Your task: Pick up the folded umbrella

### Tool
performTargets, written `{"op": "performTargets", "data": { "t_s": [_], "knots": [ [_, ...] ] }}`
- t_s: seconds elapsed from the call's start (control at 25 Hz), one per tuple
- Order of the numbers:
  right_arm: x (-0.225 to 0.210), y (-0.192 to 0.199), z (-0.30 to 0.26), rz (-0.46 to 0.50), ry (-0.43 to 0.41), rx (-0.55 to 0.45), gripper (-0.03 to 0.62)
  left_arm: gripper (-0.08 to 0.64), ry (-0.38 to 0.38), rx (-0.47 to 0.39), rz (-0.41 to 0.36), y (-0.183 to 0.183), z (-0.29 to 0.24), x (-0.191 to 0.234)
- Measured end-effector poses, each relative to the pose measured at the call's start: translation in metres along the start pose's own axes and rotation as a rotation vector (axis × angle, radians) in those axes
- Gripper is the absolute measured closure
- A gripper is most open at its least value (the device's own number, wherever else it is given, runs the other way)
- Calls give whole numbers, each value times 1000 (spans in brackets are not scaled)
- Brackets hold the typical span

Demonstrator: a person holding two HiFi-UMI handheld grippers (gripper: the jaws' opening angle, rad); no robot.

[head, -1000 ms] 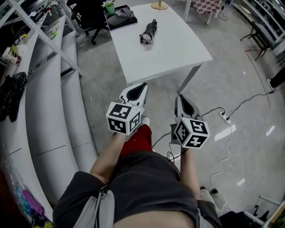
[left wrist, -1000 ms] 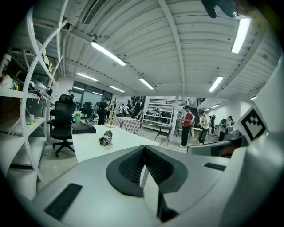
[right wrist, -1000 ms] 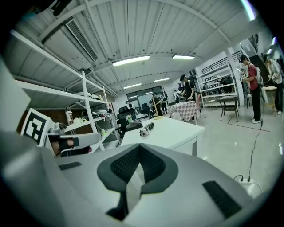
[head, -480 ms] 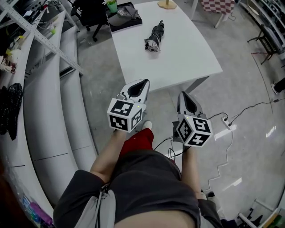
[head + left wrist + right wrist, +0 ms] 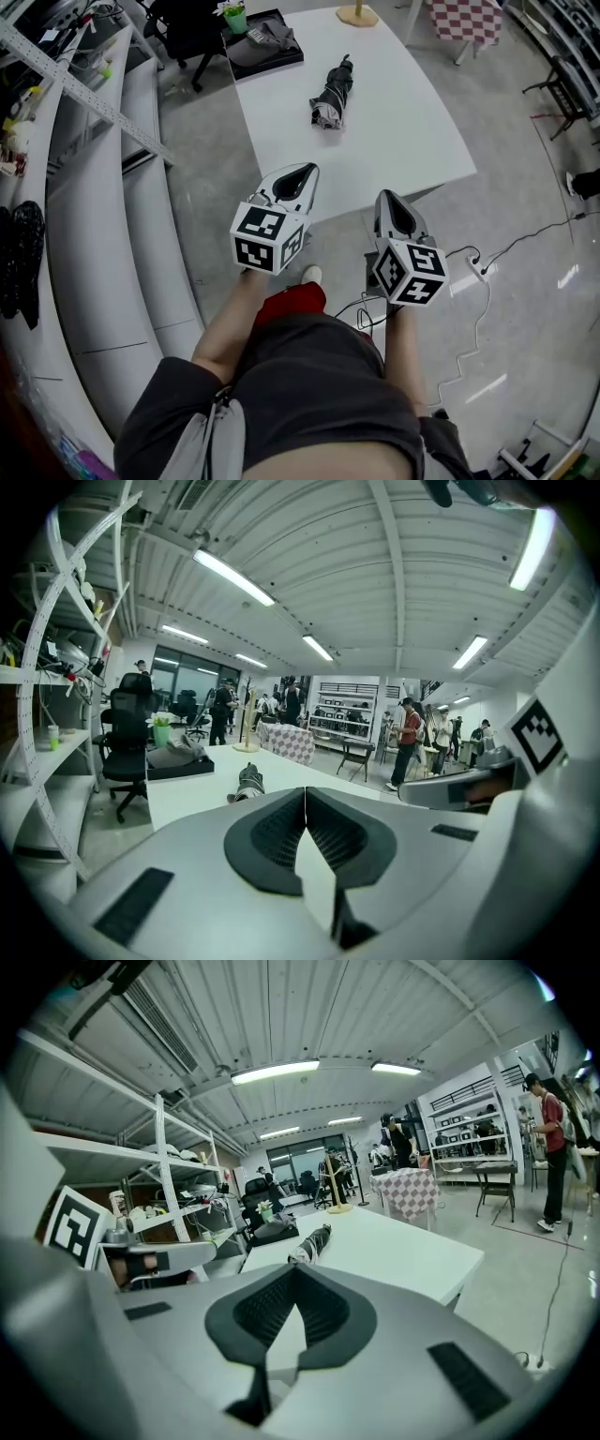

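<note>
— On the white table, where's the folded umbrella?
— Near its middle, untouched. Since a second ago both grippers have come up to the table's near edge.
— Jaws?
— Left gripper and right gripper are both pressed closed, holding nothing.

I am counting one folded dark grey fabric umbrella; I am counting one white rectangular table; I am holding two white plastic grippers, the left gripper and the right gripper; I am also counting one flat black tray, one small green cup, one red-and-white chequered tablecloth and one black office chair.
</note>
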State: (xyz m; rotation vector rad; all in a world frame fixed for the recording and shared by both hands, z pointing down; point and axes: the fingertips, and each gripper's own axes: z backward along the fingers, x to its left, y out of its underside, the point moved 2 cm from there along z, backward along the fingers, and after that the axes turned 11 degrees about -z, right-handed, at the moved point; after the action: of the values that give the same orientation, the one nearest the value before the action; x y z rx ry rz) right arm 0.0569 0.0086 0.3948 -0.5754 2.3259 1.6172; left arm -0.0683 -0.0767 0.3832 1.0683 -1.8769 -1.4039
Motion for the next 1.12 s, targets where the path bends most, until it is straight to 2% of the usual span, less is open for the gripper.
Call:
{"op": "performTargets", "data": {
  "t_s": [0.56,1.12],
  "knots": [
    [7,-13,-50,1,22,4,574,545,10,14,-4,1,-33,45],
    [3,-33,-65,32,22,-5,574,540,19,34,19,-1,-59,56]
  ]
}}
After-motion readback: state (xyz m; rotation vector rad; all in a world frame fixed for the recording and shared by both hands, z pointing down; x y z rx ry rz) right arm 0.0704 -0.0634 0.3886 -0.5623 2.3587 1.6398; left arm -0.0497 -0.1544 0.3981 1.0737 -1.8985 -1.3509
